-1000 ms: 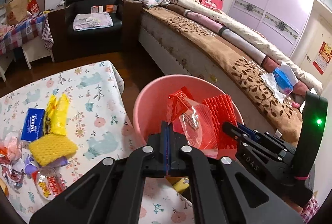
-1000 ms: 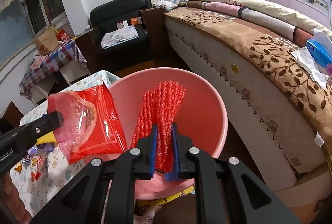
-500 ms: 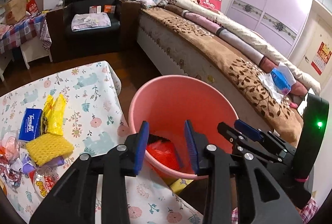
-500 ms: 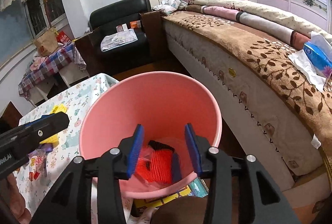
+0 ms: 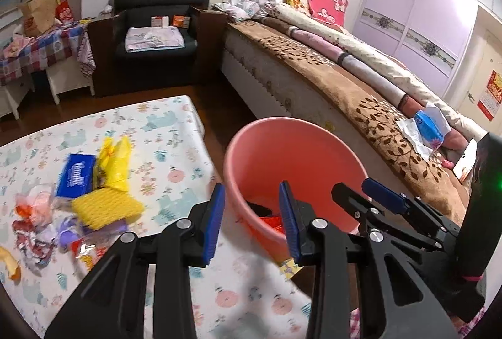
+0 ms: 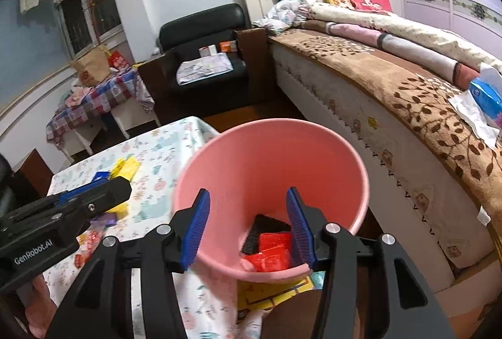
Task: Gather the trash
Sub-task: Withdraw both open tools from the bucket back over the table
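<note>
Both tongs, left (image 5: 251,213) and right (image 6: 248,223), gape wide and empty over the pink bin (image 6: 313,150). Remaining trash (image 5: 103,207), blurred, lies lower left on the surface (image 5: 175,132); next, probably reach there.

Around me: white walls, dark wood floor, black armchair (image 5: 157,22), bed (image 5: 329,82) under brown leaf-print cover, lilac wardrobe (image 5: 417,22), checked-cloth side table (image 5: 37,53).

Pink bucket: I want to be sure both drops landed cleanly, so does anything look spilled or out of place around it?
Nothing stands out. The pink bucket stands upright with red wrappers at its bottom. The remaining trash lies on the table, none visibly spilled near the bucket.
</note>
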Demonstrator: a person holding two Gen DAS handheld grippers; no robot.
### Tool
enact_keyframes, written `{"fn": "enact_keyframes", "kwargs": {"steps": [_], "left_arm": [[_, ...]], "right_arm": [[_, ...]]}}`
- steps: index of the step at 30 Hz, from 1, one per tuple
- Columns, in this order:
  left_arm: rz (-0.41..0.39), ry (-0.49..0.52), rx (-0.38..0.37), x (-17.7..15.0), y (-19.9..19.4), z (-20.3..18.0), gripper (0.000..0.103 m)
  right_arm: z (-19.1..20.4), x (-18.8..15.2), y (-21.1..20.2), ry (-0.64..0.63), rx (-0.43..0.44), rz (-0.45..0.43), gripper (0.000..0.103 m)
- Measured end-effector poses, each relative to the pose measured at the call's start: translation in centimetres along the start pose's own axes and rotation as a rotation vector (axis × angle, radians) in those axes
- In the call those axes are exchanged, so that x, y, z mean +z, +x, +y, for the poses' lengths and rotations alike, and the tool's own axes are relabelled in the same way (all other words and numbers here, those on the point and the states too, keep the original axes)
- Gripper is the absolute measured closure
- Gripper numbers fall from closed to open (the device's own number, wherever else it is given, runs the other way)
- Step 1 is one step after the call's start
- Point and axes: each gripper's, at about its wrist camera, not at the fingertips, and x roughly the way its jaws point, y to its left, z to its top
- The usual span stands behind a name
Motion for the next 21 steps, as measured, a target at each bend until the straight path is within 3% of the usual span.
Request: {"fn": "enact_keyframes", "kwargs": {"steps": [8, 21], "left_arm": [[-0.039, -0.030, 0.105, -1.7, -3.4, 4.1, 0.068], [-0.122, -0.209, 0.312, -3.9, -10.8, 16.4, 0.068]], "right_arm": [[4.3, -1.0, -0.2, -0.024, 0.090, 0.025, 0.048], [10.7, -2.2, -0.7, -0.147, 0.204, 0.029, 0.048]]}}
